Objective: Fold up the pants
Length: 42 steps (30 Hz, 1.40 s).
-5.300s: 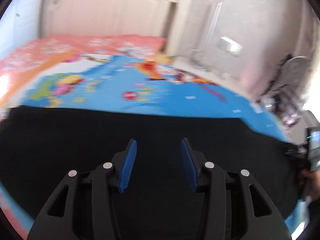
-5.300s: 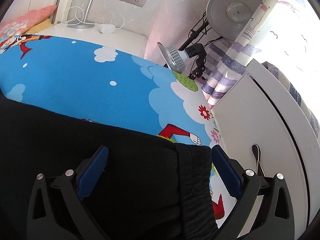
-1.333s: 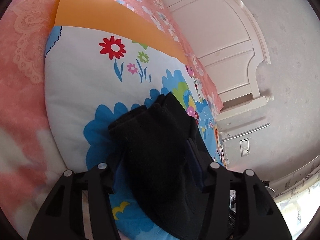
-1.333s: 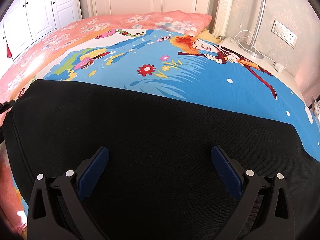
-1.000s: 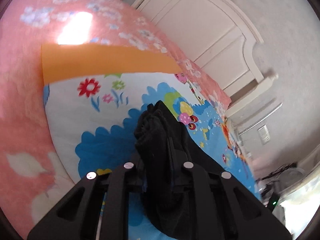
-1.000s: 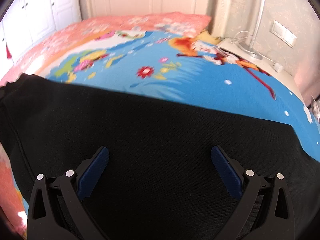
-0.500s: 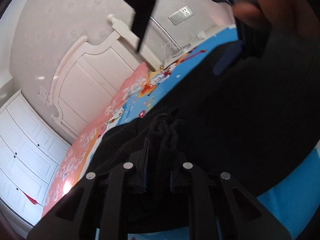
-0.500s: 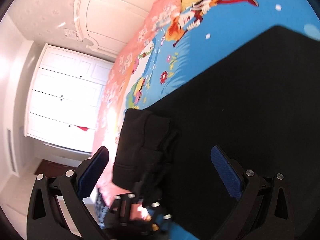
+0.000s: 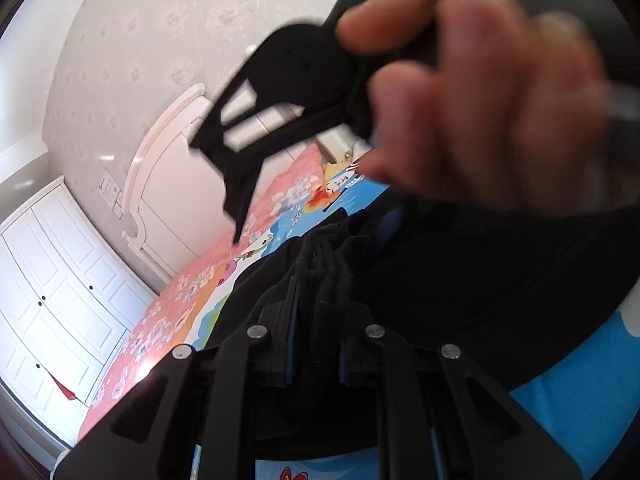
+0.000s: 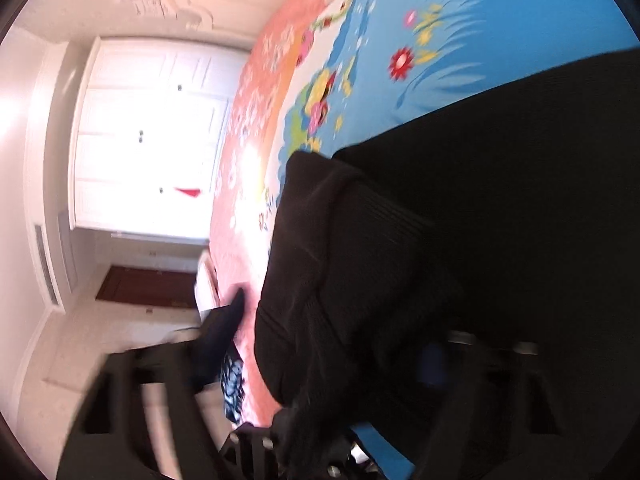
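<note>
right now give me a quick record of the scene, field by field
garment: black pants, partly folded on the bed
surface: cartoon-print sheet, blue and pink
left tongs: shut on a bunched end of the pants
right tongs: blurred, jaws closing around the doubled-over ribbed end
hand: holds the right tongs, close to the left camera
backdrop: white wardrobe

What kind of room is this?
Most likely a bedroom. There is a bed with a cartoon bedspread and a white headboard, and a white wardrobe stands by the wall.
</note>
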{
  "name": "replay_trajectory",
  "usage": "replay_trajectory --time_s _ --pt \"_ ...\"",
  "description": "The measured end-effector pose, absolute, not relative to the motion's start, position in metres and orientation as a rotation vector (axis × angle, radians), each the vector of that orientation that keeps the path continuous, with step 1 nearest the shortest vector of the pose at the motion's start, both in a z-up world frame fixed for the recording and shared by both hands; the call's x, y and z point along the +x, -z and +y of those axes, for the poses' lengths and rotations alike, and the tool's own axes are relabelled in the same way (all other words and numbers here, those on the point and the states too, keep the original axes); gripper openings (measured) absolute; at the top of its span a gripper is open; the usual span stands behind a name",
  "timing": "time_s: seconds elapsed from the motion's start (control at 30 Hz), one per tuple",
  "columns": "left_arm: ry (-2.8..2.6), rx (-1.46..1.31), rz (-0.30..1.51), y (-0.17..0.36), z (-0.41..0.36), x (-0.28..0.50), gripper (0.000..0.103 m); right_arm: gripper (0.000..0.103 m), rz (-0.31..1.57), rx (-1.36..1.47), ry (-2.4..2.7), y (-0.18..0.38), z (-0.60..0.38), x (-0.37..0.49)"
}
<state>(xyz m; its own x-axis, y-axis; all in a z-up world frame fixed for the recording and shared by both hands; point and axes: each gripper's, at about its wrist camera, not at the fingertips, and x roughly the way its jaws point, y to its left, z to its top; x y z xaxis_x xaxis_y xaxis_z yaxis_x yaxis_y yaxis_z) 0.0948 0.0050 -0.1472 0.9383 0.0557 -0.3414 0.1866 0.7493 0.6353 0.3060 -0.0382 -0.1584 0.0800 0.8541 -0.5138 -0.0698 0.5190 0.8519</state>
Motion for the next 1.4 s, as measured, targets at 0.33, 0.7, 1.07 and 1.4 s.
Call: replay_trajectory --time_s 0.33,0.7,1.07,1.4 --pt "0.201 0.722 0.262 0.131 -0.050 0.103 0.014 0.018 1.154 0.648 -0.653 0.129 -0.132 0.292" --pt "0.238 0.713 0.355 0.154 -0.028 0.081 0.059 0.034 1.209 0.681 -0.569 0.178 -0.158 0.296" --pt "0.003 0.806 0.478 0.170 0.096 0.071 0.059 0.017 1.167 0.627 -0.567 0.161 -0.156 0.288" --pt "0.038 0.849 0.539 0.175 0.091 0.101 0.024 0.013 1.108 0.599 -0.582 0.123 -0.161 0.278"
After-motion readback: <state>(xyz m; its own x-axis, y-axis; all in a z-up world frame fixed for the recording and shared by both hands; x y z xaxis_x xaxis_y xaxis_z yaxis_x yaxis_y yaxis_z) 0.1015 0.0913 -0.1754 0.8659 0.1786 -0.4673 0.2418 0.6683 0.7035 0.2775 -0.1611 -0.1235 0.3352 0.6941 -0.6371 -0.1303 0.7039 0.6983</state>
